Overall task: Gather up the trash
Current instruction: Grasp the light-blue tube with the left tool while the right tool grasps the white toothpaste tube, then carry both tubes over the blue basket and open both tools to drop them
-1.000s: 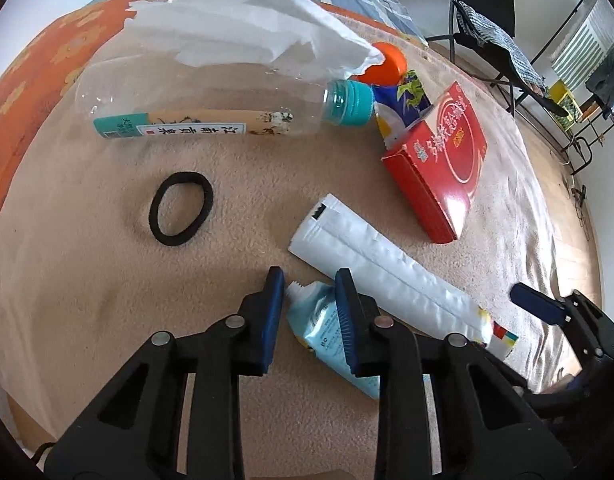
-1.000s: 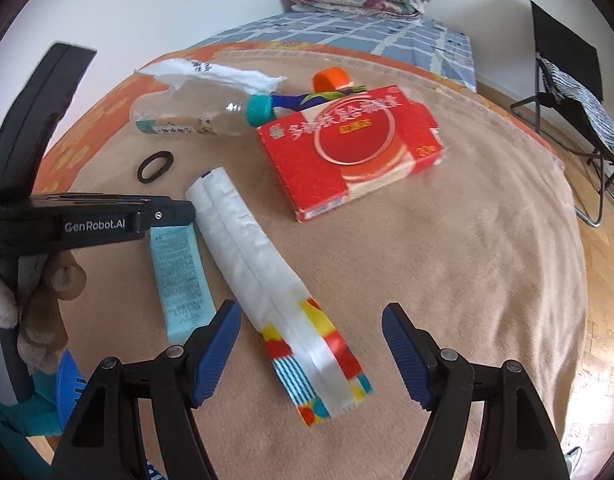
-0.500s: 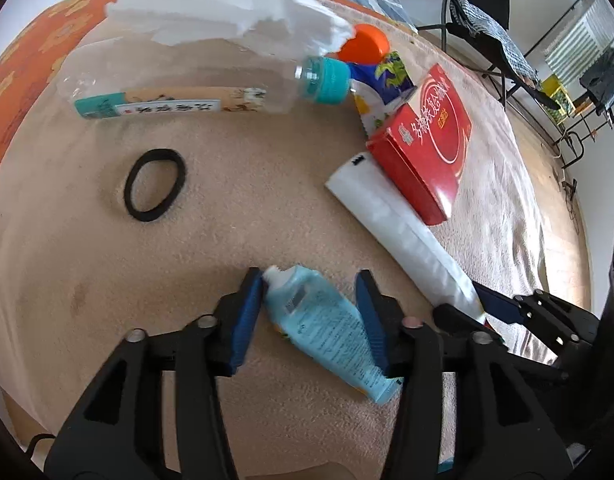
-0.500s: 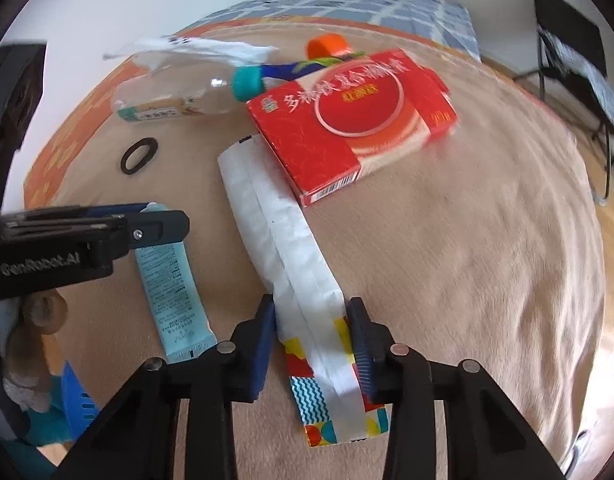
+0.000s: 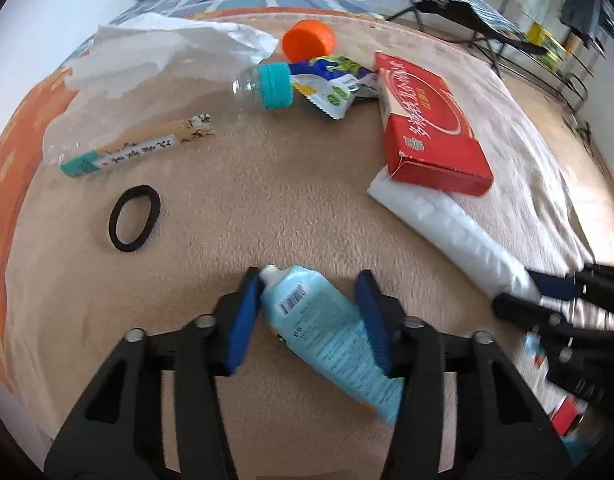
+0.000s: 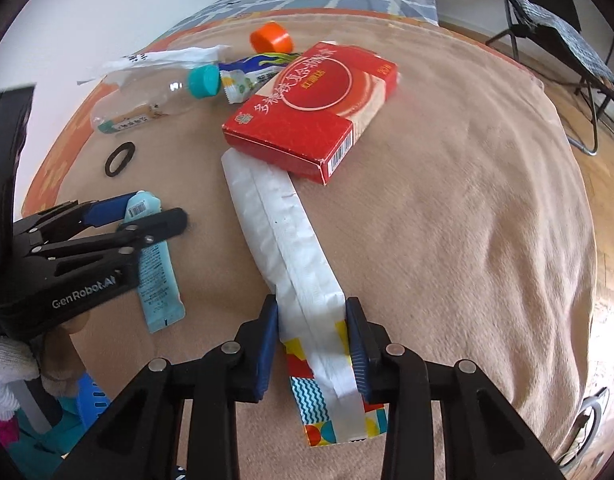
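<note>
- Trash lies on a tan blanket (image 6: pixel 467 200) over a bed; folding chair (image 6: pixel 547 20) on wood floor behind.
- Left hand-held gripper (image 5: pixel 309 312), marked "GenRobot.AI", is closing around a blue tube (image 5: pixel 327 336).
- Right hand-held gripper (image 6: pixel 312 334) pinches a white wrapper (image 6: pixel 291 248) beside a red box (image 6: pixel 307 120); its Chinese print looks unreadable.

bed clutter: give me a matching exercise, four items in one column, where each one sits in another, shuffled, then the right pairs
Items:
1. light blue squeeze tube
2. long white snack wrapper
3. red cardboard box
4. orange plastic cap

Places:
A. lying partly on the wrapper's far end
B. farthest back, behind the small pouch
C. between the left gripper's jaws
D. pinched by the right gripper

Pairs: 1-C, 2-D, 3-A, 4-B
</note>
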A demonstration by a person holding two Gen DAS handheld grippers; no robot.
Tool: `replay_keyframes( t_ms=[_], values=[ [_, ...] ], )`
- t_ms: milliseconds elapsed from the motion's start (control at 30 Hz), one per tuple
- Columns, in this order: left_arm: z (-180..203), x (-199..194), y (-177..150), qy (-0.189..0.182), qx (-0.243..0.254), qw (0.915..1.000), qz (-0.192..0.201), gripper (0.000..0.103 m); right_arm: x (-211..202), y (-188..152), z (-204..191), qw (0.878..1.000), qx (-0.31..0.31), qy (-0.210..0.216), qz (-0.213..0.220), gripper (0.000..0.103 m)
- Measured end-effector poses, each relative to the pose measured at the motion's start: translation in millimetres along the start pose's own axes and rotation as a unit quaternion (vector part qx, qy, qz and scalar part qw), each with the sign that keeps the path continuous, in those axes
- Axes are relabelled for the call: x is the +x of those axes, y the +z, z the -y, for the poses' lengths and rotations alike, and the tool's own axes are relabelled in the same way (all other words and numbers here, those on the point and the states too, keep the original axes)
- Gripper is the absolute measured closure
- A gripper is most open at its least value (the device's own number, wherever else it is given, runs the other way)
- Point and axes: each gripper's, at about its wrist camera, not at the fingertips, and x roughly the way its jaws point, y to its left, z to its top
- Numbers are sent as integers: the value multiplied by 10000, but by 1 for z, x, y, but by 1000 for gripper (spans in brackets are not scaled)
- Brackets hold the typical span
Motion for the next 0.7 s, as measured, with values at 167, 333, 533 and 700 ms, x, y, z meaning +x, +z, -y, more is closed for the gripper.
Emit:
replay_keyframes(
  t_ms=[167, 333, 533, 700],
  values=[
    [-7, -13, -11, -111, 104, 9999, 56, 66, -2, -4, 3, 10000, 4, -18, -11, 70],
    [-19, -35, -28, -71, -501, 9987, -80, 45, -3, -6, -1, 10000, -24, -45, -15, 70],
    [-7, -23, -45, -331, -563, 9969, -437, 45, -7, -8, -8, 10000, -25, -7, -26, 71],
    [-10, -26, -40, -447, -523, 9973, -235, 98, -19, -13, -19, 9999, -80, 63, 57, 72]
  ],
)
